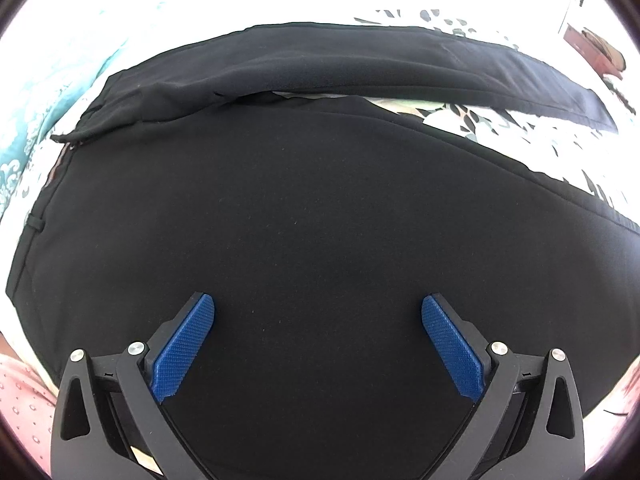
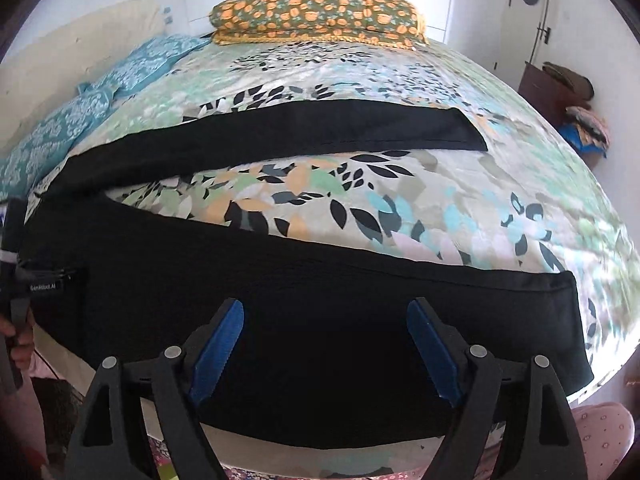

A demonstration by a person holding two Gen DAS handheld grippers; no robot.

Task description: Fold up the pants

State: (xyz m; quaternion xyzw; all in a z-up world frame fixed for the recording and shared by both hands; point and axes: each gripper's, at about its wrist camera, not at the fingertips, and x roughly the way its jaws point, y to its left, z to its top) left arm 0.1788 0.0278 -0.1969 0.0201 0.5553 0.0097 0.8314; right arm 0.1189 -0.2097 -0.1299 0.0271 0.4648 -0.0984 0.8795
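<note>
The bed (image 2: 400,208) is covered by a leaf-print sheet, and black pants (image 2: 320,320) are spread on it, legs parted, at its near edge. An orange-flowered pillow (image 2: 316,14) is seen at the bed's far end. Over the pants, the left hand-held gripper (image 1: 318,312) and right hand-held gripper (image 2: 325,320) are held wide open, with nothing gripped.

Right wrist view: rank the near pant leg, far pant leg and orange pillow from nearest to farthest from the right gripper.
1. Near pant leg: right under the open right gripper, across the bed's front edge.
2. Far pant leg: mid-bed, beyond a strip of floral bedspread.
3. Orange pillow: at the head of the bed, by the wall.
</note>
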